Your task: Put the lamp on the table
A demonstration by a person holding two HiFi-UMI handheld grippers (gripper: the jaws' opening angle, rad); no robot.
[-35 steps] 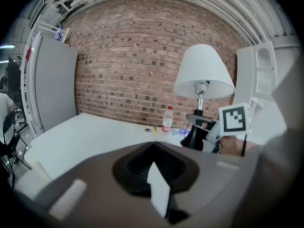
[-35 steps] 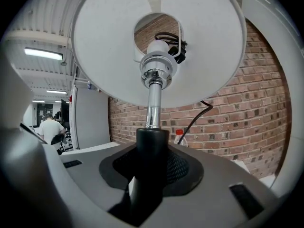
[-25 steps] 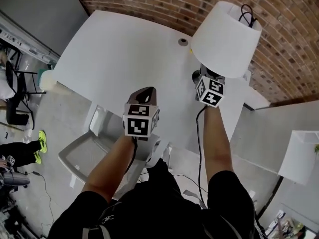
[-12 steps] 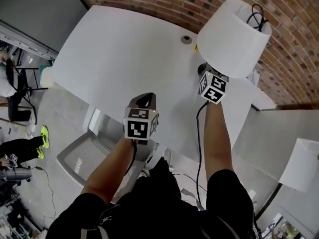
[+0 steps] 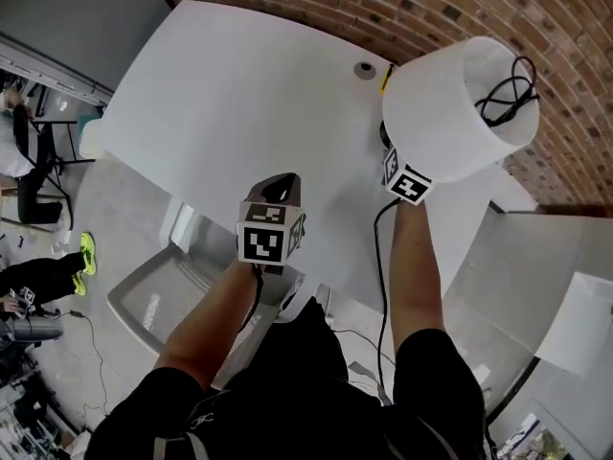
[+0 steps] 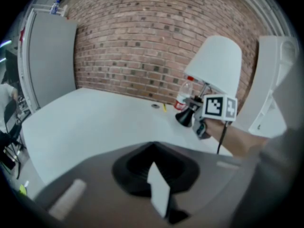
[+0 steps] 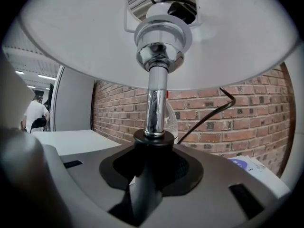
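One white-shaded lamp (image 5: 450, 113), chrome stem, black base: clamped at the base by the right gripper (image 7: 151, 151) and tilted over the one white bench (image 5: 239, 94). The left gripper (image 5: 278, 192) carries nothing; jaw spacing indeterminate. One clear plastic bottle (image 6: 182, 96) stands just beyond the right gripper, against the red brick wall (image 6: 133, 42).

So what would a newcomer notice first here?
The white-shaded chrome-stemmed lamp stands out, held by the right gripper at the far right of the white table, by the brick wall. A black cable lies coiled in its shade's top. The left gripper hangs empty near the table's front edge.
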